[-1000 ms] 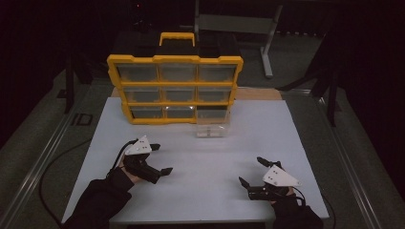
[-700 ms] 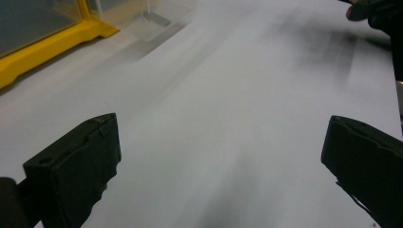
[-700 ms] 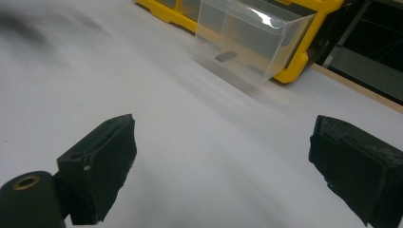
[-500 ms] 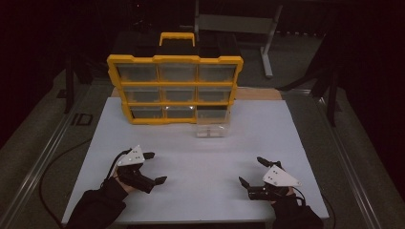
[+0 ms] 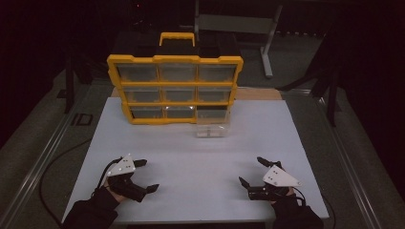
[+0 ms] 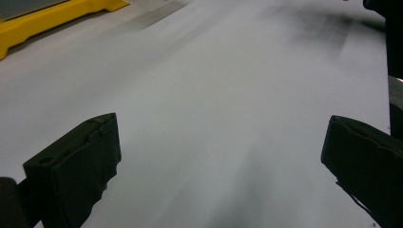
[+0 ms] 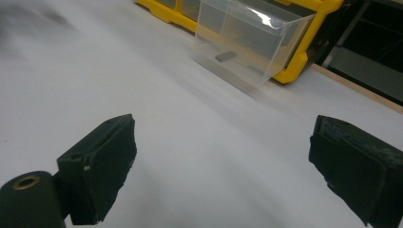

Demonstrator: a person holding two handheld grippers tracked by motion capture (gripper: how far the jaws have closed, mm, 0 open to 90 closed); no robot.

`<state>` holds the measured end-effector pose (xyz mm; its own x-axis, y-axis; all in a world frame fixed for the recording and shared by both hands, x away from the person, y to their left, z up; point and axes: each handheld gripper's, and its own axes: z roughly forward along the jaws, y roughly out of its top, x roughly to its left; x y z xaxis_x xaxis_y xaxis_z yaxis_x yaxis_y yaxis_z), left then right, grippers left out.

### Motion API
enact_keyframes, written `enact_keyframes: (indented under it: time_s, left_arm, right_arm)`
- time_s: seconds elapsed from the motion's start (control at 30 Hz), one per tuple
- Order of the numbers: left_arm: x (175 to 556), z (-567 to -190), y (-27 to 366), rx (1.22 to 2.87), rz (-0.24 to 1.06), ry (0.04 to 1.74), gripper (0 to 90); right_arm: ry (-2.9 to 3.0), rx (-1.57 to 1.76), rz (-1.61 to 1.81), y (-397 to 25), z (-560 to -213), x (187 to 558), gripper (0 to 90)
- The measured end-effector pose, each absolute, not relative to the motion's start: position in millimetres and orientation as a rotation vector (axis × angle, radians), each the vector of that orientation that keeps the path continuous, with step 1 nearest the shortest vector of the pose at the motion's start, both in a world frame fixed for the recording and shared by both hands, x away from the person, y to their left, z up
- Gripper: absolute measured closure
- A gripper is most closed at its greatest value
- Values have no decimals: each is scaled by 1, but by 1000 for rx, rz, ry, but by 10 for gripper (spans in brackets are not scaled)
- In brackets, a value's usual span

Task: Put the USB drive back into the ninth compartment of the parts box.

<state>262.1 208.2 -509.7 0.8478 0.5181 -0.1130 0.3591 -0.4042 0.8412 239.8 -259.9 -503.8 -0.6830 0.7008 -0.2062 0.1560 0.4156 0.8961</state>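
The clear drawer (image 5: 213,128) is sitting pulled out on the white desk (image 5: 286,138), touching the front of the yellow organizer (image 5: 174,86) at its lower right slot; the right gripper view is showing a small dark piece (image 7: 225,56) lying inside it. The right tool (image 5: 252,171) is resting near the desk's front edge, jaws spread, empty. The left tool (image 5: 145,175), also spread and empty, is drawing back toward the person compared with a second ago, suggesting the drawer is not being approached at this moment.
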Motion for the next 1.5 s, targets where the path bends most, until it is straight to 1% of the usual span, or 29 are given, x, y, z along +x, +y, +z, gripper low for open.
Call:
enact_keyframes:
  time_s: [0.27, 0.53, 0.83, 1.07, 1.13, 1.33, 1.5]
  left_arm:
    - [251, -513, 216, 2032, 230, 643, 23]
    - [246, -518, 220, 2048, 232, 662, 2]
    - [248, -520, 226, 2033, 256, 703, 1]
    - [247, -520, 226, 2009, 258, 680, 0]
    - [246, -520, 225, 2016, 280, 671, 0]
    - [247, -520, 227, 1993, 274, 700, 0]
    - [246, -521, 228, 2004, 293, 683, 0]
  right_arm:
    - [2100, 719, 1246, -260, -504, 240, 82]
    - [2102, 720, 1246, -261, -503, 240, 82]
    - [2105, 724, 1243, -260, -504, 240, 82]
    - [2104, 722, 1239, -260, -504, 240, 82]
    - [2102, 724, 1241, -259, -504, 239, 82]
    - [2104, 720, 1240, -260, -504, 240, 82]
    - [2105, 718, 1236, -260, -504, 240, 82]
